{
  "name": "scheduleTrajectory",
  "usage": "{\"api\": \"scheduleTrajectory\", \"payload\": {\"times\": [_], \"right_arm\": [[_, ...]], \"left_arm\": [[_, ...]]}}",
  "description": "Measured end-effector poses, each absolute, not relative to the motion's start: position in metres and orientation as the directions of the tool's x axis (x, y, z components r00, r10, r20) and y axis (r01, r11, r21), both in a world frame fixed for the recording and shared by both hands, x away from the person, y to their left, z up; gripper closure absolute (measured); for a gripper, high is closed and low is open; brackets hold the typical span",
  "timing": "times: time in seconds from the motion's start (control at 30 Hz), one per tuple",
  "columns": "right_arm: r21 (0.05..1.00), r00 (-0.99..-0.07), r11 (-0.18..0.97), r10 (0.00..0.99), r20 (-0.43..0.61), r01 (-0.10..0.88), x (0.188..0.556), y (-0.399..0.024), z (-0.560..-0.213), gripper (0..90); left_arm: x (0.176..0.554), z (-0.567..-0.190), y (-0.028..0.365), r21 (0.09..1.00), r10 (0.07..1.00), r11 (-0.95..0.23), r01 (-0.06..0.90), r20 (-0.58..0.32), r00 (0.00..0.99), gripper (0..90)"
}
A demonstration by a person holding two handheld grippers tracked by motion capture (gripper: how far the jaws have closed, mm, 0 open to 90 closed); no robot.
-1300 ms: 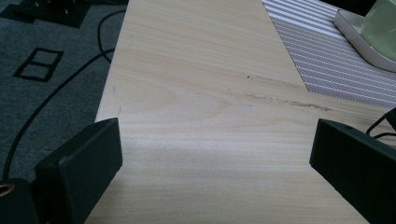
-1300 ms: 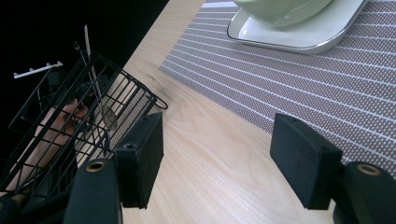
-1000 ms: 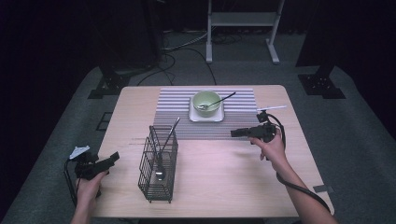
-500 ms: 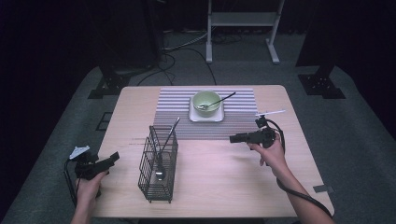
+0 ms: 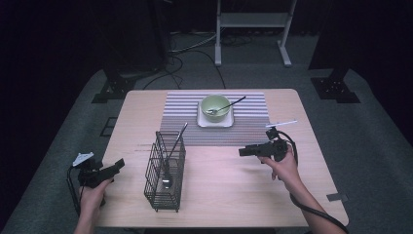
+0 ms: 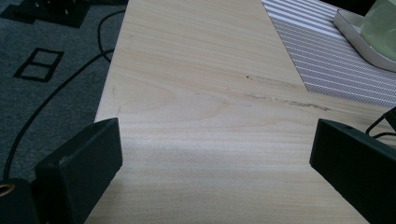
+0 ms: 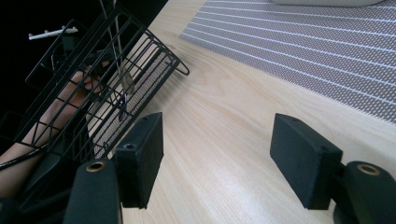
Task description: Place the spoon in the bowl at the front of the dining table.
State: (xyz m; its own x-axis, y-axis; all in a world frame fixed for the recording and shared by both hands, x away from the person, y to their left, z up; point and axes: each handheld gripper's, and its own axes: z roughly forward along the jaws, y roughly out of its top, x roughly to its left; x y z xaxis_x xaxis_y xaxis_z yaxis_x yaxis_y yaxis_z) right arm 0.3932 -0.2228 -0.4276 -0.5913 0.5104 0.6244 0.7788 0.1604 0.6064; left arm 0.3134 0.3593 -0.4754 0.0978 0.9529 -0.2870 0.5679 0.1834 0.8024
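A black wire basket (image 5: 152, 170) stands on the wooden table (image 5: 219, 195), left of centre, with a long-handled spoon (image 5: 175, 144) leaning in it. A green bowl (image 5: 209, 105) with a utensil (image 5: 231, 104) in it sits on a white square plate (image 5: 202, 121) on the striped placemat (image 5: 185, 112). My left gripper (image 5: 119, 163) rests at the table's left edge, open (image 6: 215, 128) over bare wood. My right gripper (image 5: 242, 152) hovers right of the basket, pointing at it, open and empty (image 7: 218, 123). The basket (image 7: 140, 51) lies ahead in the right gripper view.
In the left gripper view the placemat (image 6: 336, 65) and plate (image 6: 359, 39) lie far ahead to the right. A metal stand (image 5: 253, 19) and floor cables (image 5: 190, 46) lie behind the table. Bare wood stretches between the basket and my right gripper.
My right gripper has slid a little toward the near edge of the table, still open and pointing left. The left gripper and the basket have stayed put.
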Motion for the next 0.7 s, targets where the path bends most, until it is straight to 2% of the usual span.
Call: {"api": "scheduleTrajectory", "payload": {"times": [0.7], "right_arm": [[0.622,-0.619,0.187,0.499,0.607,0.76,0.368,-0.222,-0.429,33.6]], "left_arm": [[0.314,-0.476,0.359,0.802,0.953,0.183,0.569,-0.286,0.097,1.3]]}}
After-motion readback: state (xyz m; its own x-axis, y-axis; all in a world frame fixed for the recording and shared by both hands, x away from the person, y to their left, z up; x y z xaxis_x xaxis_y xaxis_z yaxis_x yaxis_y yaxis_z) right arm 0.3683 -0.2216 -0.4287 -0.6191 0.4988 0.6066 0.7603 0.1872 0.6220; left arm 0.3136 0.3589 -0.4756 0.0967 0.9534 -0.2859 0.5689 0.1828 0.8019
